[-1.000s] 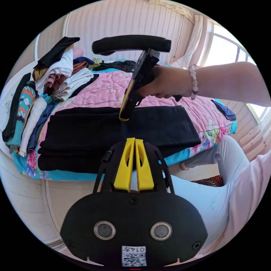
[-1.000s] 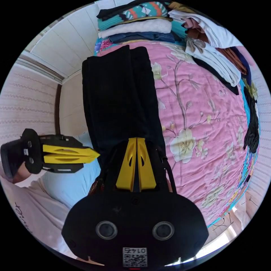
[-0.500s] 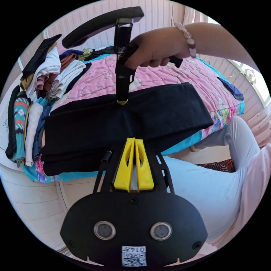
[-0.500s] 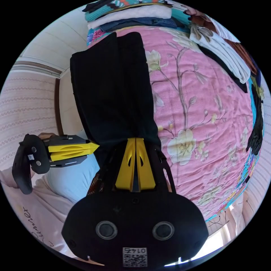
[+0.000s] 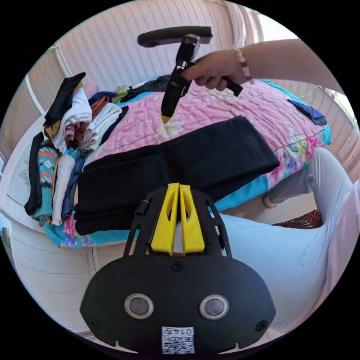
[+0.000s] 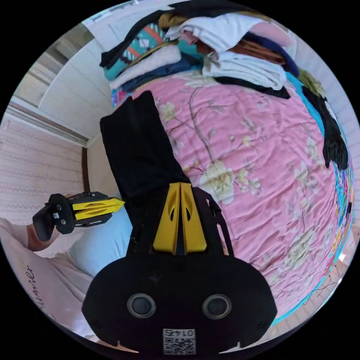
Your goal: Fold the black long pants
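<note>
The black long pants (image 5: 176, 165) lie in a long folded strip on the pink flowered bedspread (image 6: 262, 157), close to the near edge of the bed, with one end beside the stack of folded clothes (image 5: 63, 150).

The left gripper (image 5: 179, 185) is off the bed in front of the pants, its yellow fingers pressed together with nothing between them. The right gripper (image 5: 165, 119) hangs in the air above the bedspread, just past the pants, held by a hand (image 5: 213, 69). Its fingers are also closed and empty.

What could go wrong? The strip sits so near the edge that a pull could slide it off the bed. A grab that catches only the top layer could open the fold.

Count: one pair of pants, two grippers, one stack of clothes.
</note>
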Motion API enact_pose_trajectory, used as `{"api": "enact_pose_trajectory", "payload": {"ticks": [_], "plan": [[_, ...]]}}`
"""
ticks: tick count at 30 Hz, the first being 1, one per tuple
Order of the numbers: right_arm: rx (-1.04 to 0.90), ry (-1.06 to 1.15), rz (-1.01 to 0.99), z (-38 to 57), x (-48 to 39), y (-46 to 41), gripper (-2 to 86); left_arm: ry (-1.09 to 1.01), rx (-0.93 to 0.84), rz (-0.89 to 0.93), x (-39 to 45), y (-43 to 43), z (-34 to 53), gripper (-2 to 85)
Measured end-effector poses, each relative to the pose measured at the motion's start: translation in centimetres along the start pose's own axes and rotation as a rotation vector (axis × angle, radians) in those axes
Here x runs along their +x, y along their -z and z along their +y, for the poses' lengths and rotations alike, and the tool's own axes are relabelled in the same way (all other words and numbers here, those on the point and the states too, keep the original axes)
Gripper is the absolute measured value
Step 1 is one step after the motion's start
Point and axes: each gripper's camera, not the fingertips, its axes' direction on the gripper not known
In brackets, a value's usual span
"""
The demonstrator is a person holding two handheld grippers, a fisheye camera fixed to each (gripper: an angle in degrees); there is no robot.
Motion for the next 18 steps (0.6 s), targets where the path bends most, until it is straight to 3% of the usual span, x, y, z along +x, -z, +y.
{"api": "enact_pose_trajectory", "payload": {"ticks": [3, 8, 14, 18], "plan": [[0.139, -0.176, -0.100, 9.8, 4.8, 2.6, 1.6, -0.019, 0.083, 0.157, 3.8, 1.4, -1.8, 6.2], [0.196, -0.499, -0.023, 25.5, 9.1, -0.8, 11.4, -0.126, 0.078, 0.286, 11.0, -1.2, -4.7, 10.1], [0.124, -0.592, -0.248, 30.3, 11.3, -9.6, 11.1, -0.287, -0.141, 0.243, 15.5, -6.7, -6.9, 11.7], [0.082, -0.602, -0.240, 31.4, 12.1, -12.4, 8.1, -0.327, -0.153, 0.188, 16.5, -7.0, -6.8, 8.6]]}}
